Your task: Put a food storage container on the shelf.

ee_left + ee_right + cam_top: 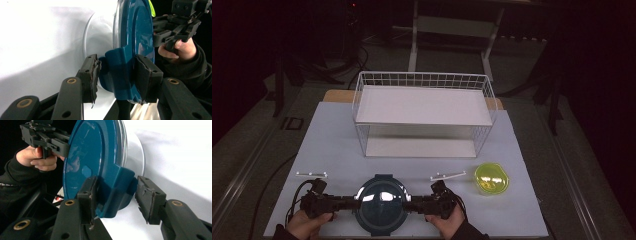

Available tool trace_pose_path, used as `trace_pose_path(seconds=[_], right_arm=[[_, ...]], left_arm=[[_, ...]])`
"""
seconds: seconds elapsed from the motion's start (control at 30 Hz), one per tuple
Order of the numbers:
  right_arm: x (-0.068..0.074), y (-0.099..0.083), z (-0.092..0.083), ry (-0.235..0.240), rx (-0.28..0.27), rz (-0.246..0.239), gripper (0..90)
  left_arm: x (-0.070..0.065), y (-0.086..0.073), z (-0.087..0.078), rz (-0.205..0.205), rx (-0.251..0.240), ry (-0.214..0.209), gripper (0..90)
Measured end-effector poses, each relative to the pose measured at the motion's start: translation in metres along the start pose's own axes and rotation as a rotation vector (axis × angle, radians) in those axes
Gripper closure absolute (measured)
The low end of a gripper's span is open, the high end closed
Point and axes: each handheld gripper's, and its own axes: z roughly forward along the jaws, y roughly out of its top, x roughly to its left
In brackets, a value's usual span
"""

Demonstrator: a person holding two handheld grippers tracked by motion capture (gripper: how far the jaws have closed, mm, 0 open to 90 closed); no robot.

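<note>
White table [337, 150]: wire basket [424, 112] empty.

From my high view, the round dark-blue lidded container [381, 204] runs off the bottom edge, so I can't see its near rim. Both of my forearms are cut there too. The glare on its lid hides whatever lies inside. In the left gripper view, the left gripper [117, 75] has its jaw roots cropped, and the blue side clip covers one pad's face. The small yellow-green oval box [491, 178] is too blurry for me to read its contents.
</note>
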Motion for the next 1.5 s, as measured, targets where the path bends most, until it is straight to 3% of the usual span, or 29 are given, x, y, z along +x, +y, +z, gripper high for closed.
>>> trace_pose_path(seconds=[0.17,0.43,0.5,0.67,0.97,1.5], right_arm=[[0.006,-0.001,-0.001,-0.014,-0.011,-0.022,53.5],[0.008,-0.003,-0.001,-0.018,-0.037,0.028,54.9],[0.008,-0.003,-0.002,-0.021,-0.037,0.029,55.0],[0.002,-0.006,-0.003,0.007,-0.049,0.104,55.9],[0.008,-0.005,-0.007,-0.001,-0.067,0.077,56.1],[0.021,0.024,-0.039,-0.022,-0.114,0.052,56.2]], left_arm=[[-0.004,-0.005,-0.002,-0.015,-0.006,0.012,55.9],[-0.008,-0.01,-0.001,-0.06,-0.041,0.008,56.4],[-0.009,-0.01,-0.001,-0.058,-0.042,0.009,56.4],[-0.015,-0.009,0.0,-0.041,-0.044,0.022,56.7],[-0.023,-0.003,-0.005,-0.025,-0.061,0.021,57.1],[-0.048,0.036,-0.007,0.044,-0.104,-0.003,57.1]])
